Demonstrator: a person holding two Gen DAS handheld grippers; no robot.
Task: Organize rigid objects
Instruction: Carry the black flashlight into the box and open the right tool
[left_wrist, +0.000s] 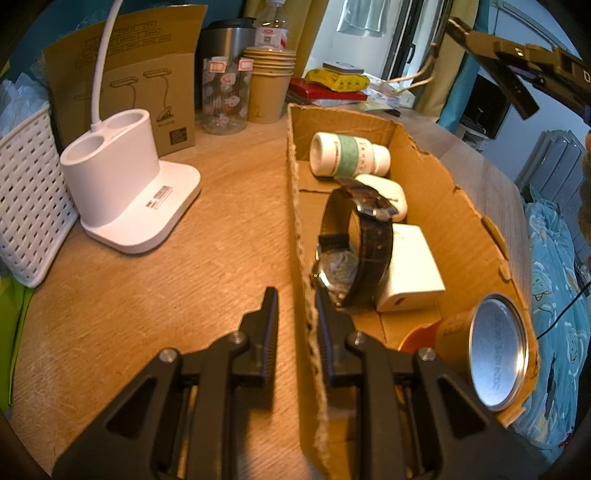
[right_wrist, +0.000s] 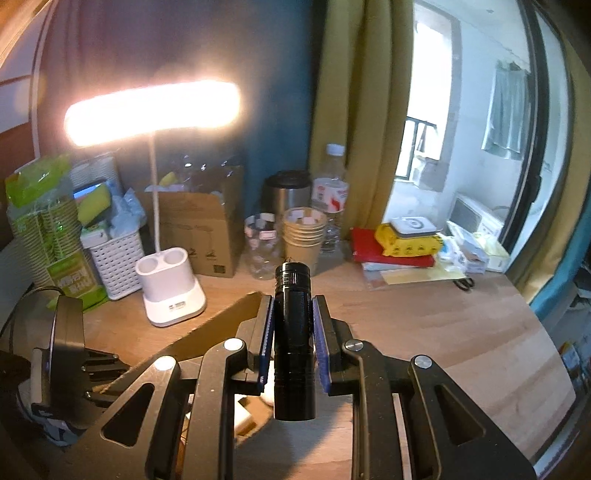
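Jaws on the left gripper (left_wrist: 295, 317) sit parted, straddling the near wall of the cardboard box (left_wrist: 461, 221); a watch (left_wrist: 354, 243) stands inside at 12 o'clock. Right wrist view: right gripper (right_wrist: 293, 325) is clamped on a black flashlight (right_wrist: 293, 332) above the bench (right_wrist: 443, 332), lamp (right_wrist: 170, 288) at 10 o'clock.

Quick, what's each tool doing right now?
Left tool: astride the cardboard box wall, whether it grips cannot be told.
Right tool: closed on a black flashlight.
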